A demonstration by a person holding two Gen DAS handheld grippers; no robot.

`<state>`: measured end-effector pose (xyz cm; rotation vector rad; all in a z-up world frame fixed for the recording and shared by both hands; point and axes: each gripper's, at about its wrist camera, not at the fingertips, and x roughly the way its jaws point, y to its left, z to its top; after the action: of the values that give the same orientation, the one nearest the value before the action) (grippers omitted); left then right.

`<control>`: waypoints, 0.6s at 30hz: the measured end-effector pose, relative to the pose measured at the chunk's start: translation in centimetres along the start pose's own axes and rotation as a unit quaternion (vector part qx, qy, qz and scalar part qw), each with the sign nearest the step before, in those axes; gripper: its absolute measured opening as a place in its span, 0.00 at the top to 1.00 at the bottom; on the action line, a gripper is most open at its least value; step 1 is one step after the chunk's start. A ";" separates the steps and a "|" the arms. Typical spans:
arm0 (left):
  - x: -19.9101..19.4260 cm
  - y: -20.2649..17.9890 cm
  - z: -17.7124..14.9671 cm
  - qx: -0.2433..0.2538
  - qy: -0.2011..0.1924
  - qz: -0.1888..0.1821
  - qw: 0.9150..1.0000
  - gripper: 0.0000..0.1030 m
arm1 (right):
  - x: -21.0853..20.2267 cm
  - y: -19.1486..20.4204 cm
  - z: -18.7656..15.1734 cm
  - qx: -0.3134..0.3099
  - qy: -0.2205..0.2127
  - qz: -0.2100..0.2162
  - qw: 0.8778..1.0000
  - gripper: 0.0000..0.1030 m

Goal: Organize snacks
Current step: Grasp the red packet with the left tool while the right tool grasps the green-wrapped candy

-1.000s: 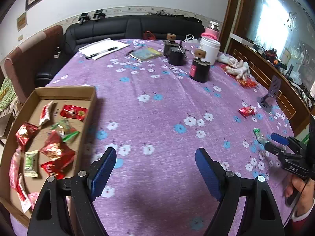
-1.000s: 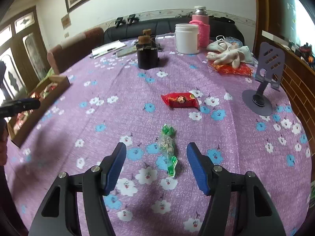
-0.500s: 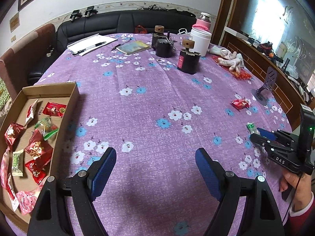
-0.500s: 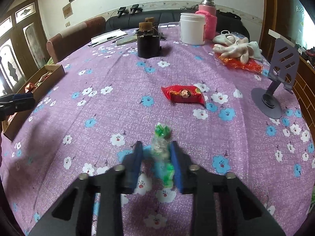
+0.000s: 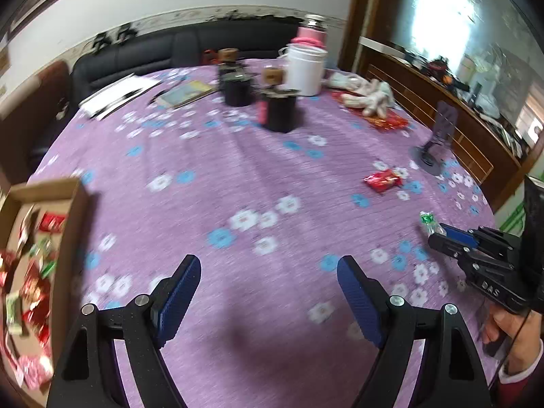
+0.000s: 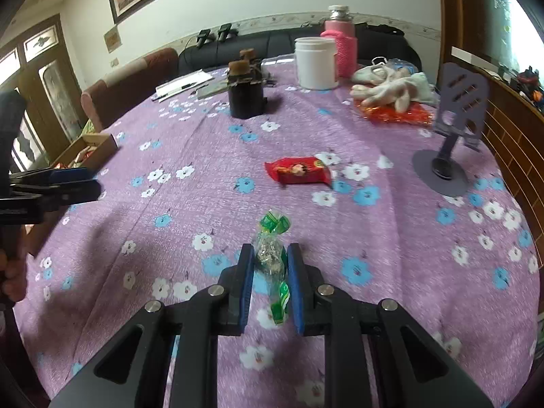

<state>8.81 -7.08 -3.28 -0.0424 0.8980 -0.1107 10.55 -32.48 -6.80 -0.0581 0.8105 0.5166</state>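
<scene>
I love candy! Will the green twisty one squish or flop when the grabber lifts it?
The green-wrapped candy looks small, so it is probably light. Its twisted wrapper ends stick out past the right gripper, so they will likely flop. The crinkly clear wrap may slip a little between the blue pads.

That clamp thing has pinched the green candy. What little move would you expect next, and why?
Probably a short lift straight up. The right hand-held gripper is closed on the green-wrapped candy, which looks still at the purple tablecloth. The cardboard box holding the other snacks lies far to the left, so it must clear the cloth first.
</scene>
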 end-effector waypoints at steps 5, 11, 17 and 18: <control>2.0 -4.8 2.0 0.068 -0.006 -0.001 0.998 0.17 | -1.7 -1.4 -1.0 0.018 -0.006 0.003 1.000 0.82; 4.8 -9.7 3.6 0.130 0.004 -0.004 0.991 0.17 | -3.0 -3.0 -2.0 0.032 -0.010 0.000 0.999 0.82; 7.1 -12.6 4.4 0.160 0.014 -0.004 0.987 0.17 | -3.8 -4.1 -2.6 0.048 -0.016 0.003 0.999 0.82; 7.5 -12.9 4.6 0.162 0.016 -0.005 0.987 0.17 | -3.9 -4.3 -2.7 0.050 -0.017 0.003 0.999 0.82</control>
<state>16.05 -20.83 -5.15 0.2581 0.9019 -0.2656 8.43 -38.50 -6.57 0.0454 0.8029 0.4812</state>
